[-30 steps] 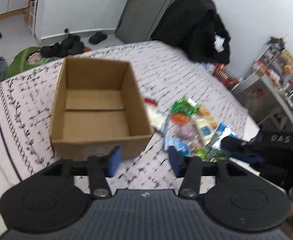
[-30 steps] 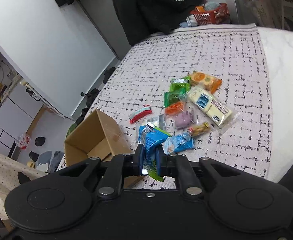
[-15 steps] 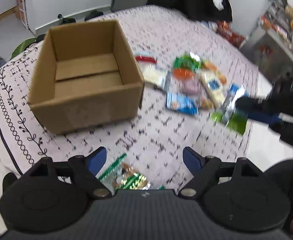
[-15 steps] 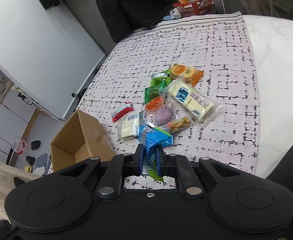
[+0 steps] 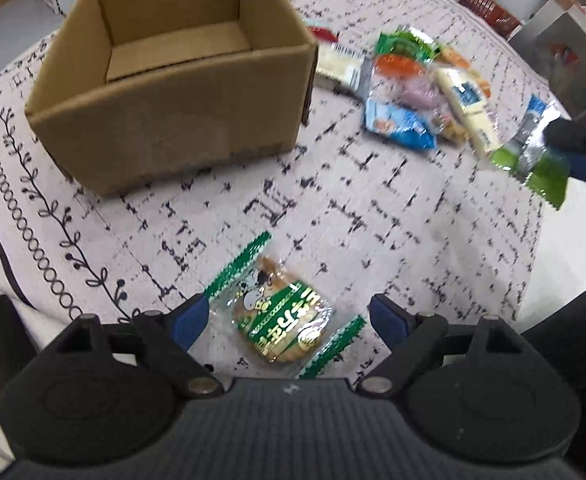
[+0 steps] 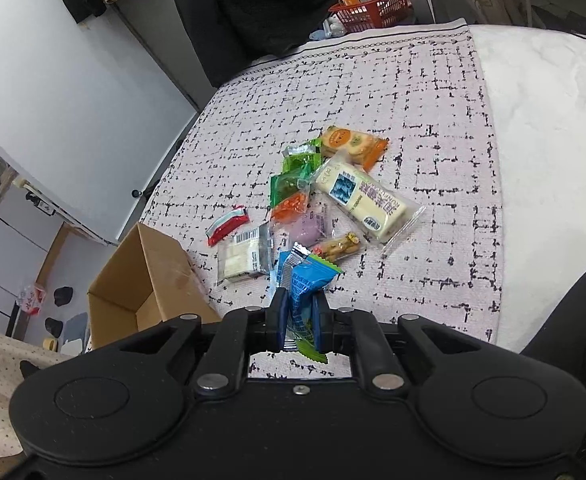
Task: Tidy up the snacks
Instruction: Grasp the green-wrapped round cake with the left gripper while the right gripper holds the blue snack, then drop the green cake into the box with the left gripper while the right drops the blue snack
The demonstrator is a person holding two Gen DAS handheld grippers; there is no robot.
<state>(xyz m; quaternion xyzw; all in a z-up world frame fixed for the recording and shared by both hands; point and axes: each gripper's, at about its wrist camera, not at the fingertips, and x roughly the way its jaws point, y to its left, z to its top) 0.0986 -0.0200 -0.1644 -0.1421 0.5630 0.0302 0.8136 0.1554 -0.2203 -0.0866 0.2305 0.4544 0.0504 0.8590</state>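
Observation:
An open, empty cardboard box (image 5: 165, 120) stands on the patterned cloth; the right wrist view shows it at the lower left (image 6: 149, 276). A pile of snack packets (image 5: 413, 80) lies to its right, also visible as the pile (image 6: 333, 200). My left gripper (image 5: 289, 312) points steeply down, its jaws opening around a green cookie packet (image 5: 281, 320) that lies flat on the cloth; the pads do not press on it. My right gripper (image 6: 299, 316) is shut on a blue packet (image 6: 305, 280) with a green one under it, held above the cloth, and appears at the right (image 5: 573, 140).
The cloth (image 5: 373, 220) covers a white bed (image 6: 533, 120). A black chair draped with dark clothes (image 6: 273, 12) and a red basket (image 6: 373, 10) stand beyond the far edge. Shoes lie on the floor at the left (image 6: 63, 296).
My left gripper sank and tipped downward while its jaws spread wide; the green cookie packet came into view between them. My right gripper kept its packets and drifted slightly.

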